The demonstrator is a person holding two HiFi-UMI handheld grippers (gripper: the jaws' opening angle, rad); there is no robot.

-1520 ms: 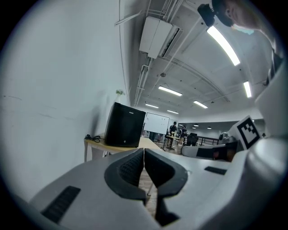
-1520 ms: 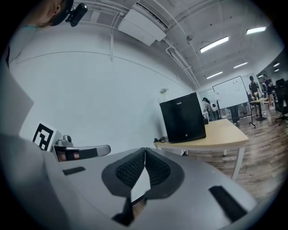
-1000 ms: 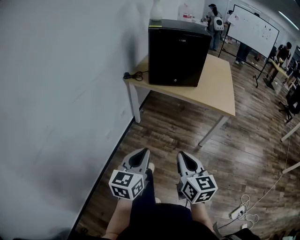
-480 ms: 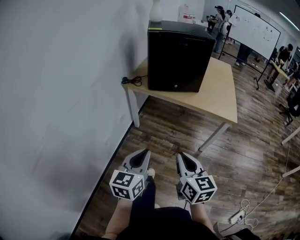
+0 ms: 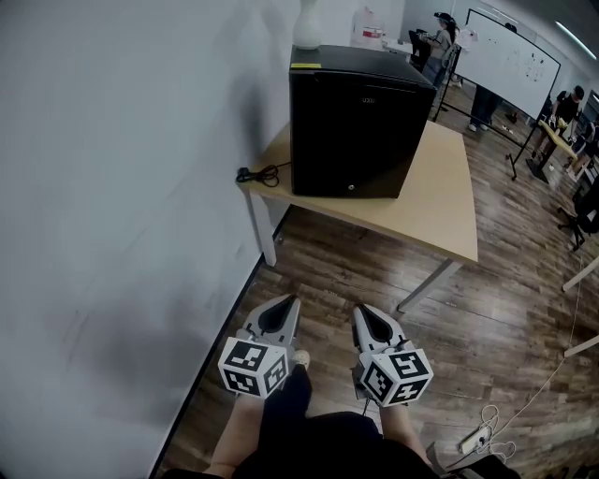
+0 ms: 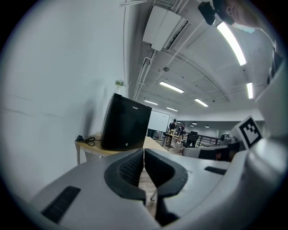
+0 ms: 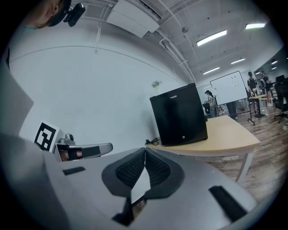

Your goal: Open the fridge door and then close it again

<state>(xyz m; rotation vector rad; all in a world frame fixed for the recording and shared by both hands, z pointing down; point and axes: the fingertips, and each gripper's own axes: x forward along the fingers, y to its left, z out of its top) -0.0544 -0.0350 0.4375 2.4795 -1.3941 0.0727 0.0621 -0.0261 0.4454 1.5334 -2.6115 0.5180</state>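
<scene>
A: Where's the fridge?
B: The white wall (image 5: 122,187) runs down the left, with wood floor (image 5: 356,271) below. A light table (image 5: 445,196) stands against that wall, and the black fridge (image 5: 356,122) sits on it, door shut, facing us.
A: And the grippers?
B: Low in the head view, well apart from the table. The left gripper (image 5: 288,302) has its fingers pressed together with nothing between them. The right gripper (image 5: 359,309) is likewise closed and empty.
A: Anything smaller?
B: A white thing (image 5: 307,23) on top of the fridge, perhaps a vase, cut off by the edge. A black cable (image 5: 260,174) lies on the table corner beside the fridge.
</scene>
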